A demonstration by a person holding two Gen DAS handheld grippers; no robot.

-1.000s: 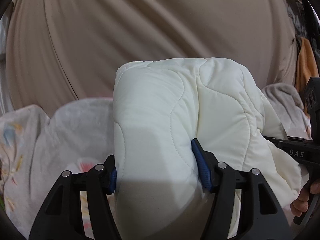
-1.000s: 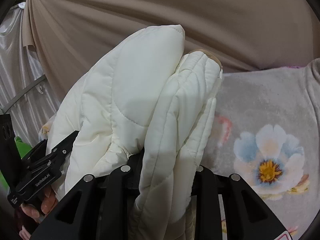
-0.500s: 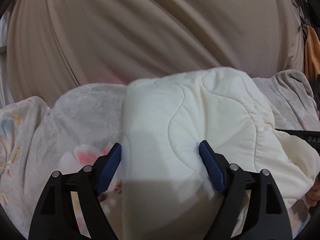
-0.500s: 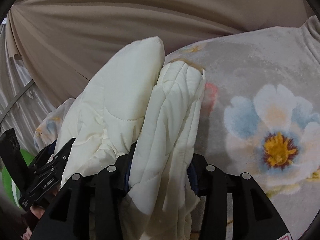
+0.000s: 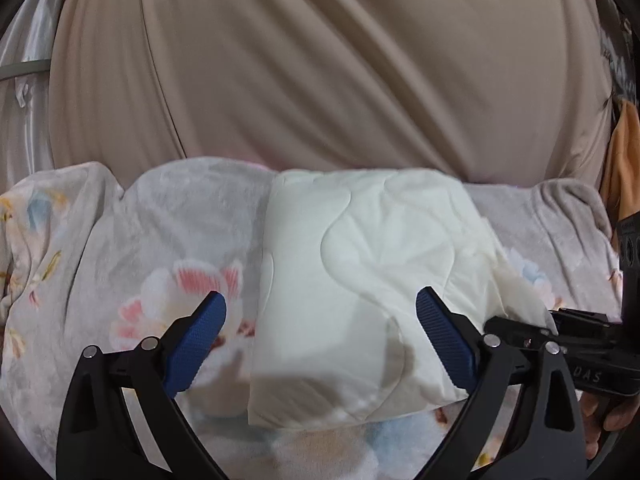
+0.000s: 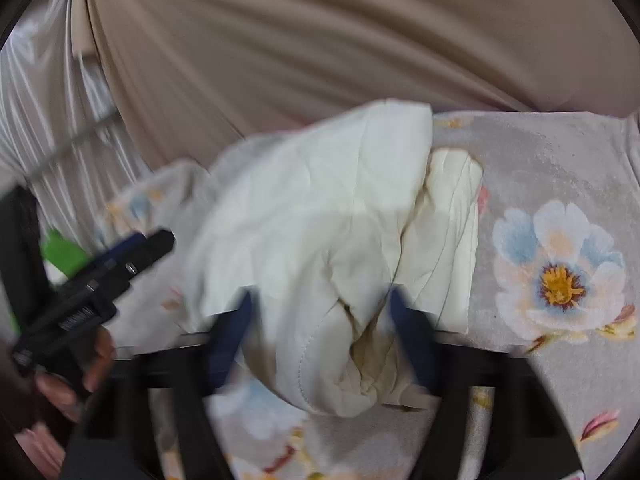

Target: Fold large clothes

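The beige curtain (image 5: 320, 80) fills the far half of both views, and below it the floral blanket (image 5: 140, 232) spreads across the bed. One second ago that blanket showed only at the edges, behind a raised bundle; now it takes up the whole near ground.

The folded cream quilted jacket (image 5: 360, 280) now lies flat on the blanket, near the middle, its far edge close under the curtain. A second ago it hung upright in the air, pinched from both sides; half a second ago it was coming down. In the right wrist view the jacket (image 6: 320, 240) sits as a thick stack with a folded panel showing on its right side.

The left tongs (image 5: 320, 332) stand wide, their blue pads clear of the cloth on both sides, where a second ago they squeezed it. The right tongs (image 6: 320, 332) are blurred with motion, yet the pads look spread apart around the near end of the bundle and no longer clamp it.

The fold looks complete and the jacket set down; withdrawing both tongs seems the remaining step.
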